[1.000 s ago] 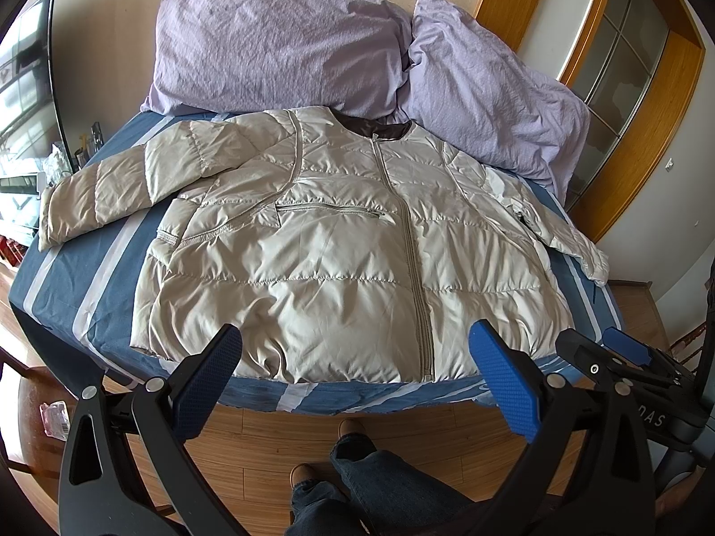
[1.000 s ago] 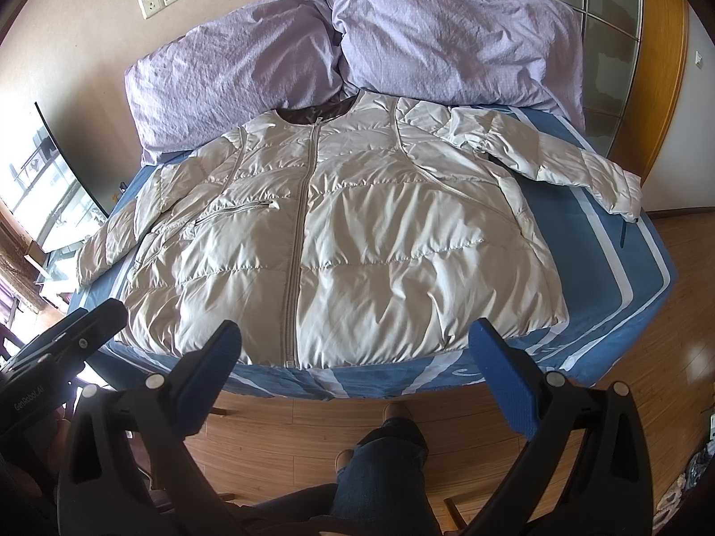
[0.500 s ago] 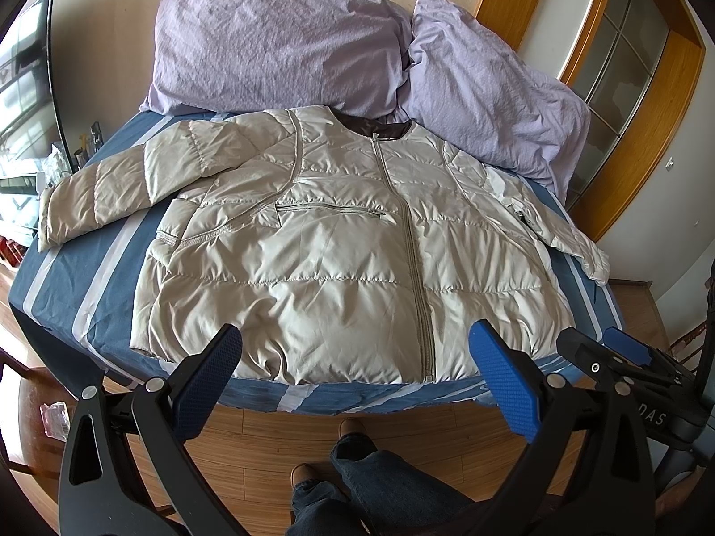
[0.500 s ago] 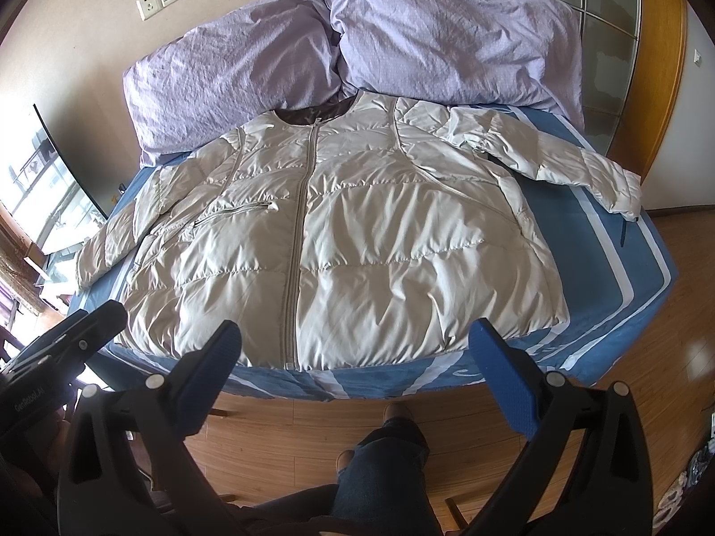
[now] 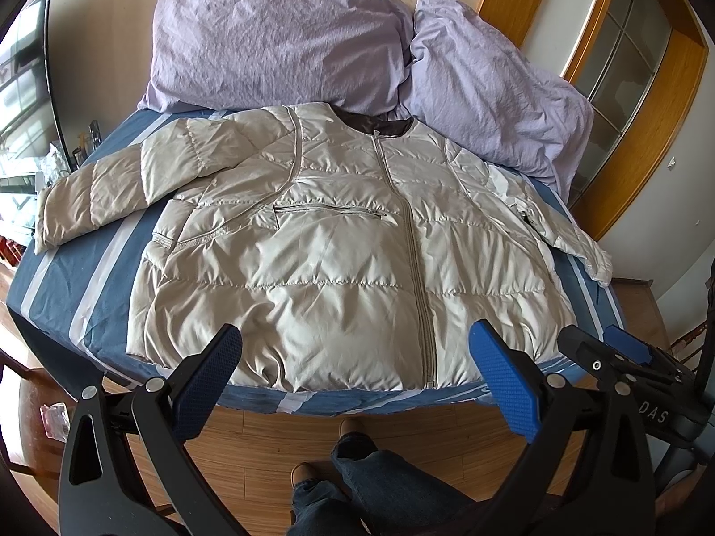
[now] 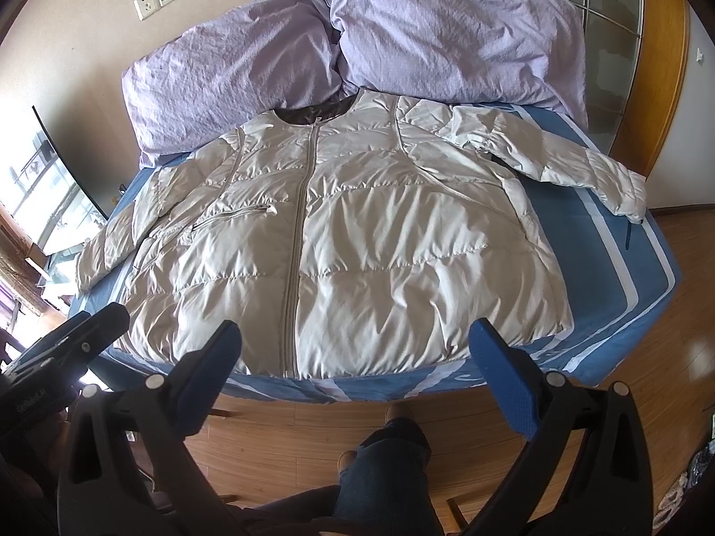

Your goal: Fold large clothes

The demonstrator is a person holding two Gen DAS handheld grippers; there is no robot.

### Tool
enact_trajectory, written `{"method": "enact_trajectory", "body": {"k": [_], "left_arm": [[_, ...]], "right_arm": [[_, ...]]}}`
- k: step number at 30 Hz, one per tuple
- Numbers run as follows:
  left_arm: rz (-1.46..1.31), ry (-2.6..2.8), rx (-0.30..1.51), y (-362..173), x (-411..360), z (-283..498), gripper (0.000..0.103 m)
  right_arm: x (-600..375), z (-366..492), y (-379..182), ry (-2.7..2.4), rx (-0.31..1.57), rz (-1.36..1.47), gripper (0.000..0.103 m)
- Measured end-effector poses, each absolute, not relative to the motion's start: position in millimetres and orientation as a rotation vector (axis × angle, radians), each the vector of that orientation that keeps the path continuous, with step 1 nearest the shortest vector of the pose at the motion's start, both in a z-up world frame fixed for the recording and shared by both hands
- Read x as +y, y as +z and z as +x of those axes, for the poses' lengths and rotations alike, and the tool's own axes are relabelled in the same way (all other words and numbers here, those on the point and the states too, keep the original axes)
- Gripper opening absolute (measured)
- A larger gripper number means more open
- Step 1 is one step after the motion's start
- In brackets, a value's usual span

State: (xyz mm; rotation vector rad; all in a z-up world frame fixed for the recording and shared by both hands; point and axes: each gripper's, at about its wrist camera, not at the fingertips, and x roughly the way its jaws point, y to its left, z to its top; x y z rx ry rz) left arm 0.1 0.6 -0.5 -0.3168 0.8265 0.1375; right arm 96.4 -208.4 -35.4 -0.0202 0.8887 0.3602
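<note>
A large cream quilted jacket [image 5: 339, 250] [image 6: 357, 241] lies flat and zipped, front side up, on a bed with a blue striped sheet [image 5: 80, 277] [image 6: 625, 277]. Both sleeves spread outward, one toward the left edge [image 5: 94, 192], one toward the right [image 6: 576, 169]. My left gripper [image 5: 355, 357] hovers open just short of the jacket's hem, with nothing between its blue pads. Open too, my right gripper [image 6: 355, 357] hangs over the hem near the foot of the bed and holds nothing. In the left wrist view the right gripper [image 5: 621, 357] shows at the right edge.
Two lilac pillows [image 5: 277, 44] [image 6: 447, 31] lean against the wall behind the collar. A person's jeans leg and shoe [image 5: 353, 442] stand on the wooden floor [image 6: 670, 357] at the bed's foot. A wooden door frame [image 5: 648, 89] is at right, a window [image 6: 40, 187] at left.
None of note: both grippers stay open in the same place and the jacket has not moved.
</note>
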Motion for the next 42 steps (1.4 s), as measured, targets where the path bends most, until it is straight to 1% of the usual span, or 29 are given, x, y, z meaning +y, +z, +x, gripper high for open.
{"method": "enact_trajectory", "body": {"k": [9, 17, 21, 28, 33, 37, 42], "left_arm": [[-0.286, 0.191, 0.856, -8.4, 3.8, 27.5, 0.102], [-0.197, 0.230, 0.895, -20.6, 0.3, 64.8, 0.102], [-0.183, 0.237, 0.918, -28.7, 2.6, 92.1, 0.102], [-0.169, 0.255, 0.948, -44.8, 8.6, 142.5, 0.102], [-0.168, 0.285, 0.975, -60.7, 18.2, 179.2, 0.102], [-0.165, 0.317, 0.985, -72.6, 25.2, 199.3, 0.102], [-0.176, 0.355, 1.003, -89.1, 33.6, 212.1, 0.102]], "right_arm": [[-227.8, 131.9, -36.6, 0.328, 0.848, 0.050, 0.101], [-266.4, 195.3, -51.0, 0.240, 0.898, 0.141, 0.101], [-296.9, 233.5, -55.2, 0.149, 0.907, 0.168, 0.101], [-394.2, 314.7, -63.8, -0.091, 0.930, 0.294, 0.101], [-461.3, 358.2, -79.7, -0.231, 0.954, 0.401, 0.096], [-515.9, 385.8, -101.1, -0.361, 0.977, 0.480, 0.089], [-555.9, 397.2, -123.6, -0.438, 0.998, 0.565, 0.084]]}}
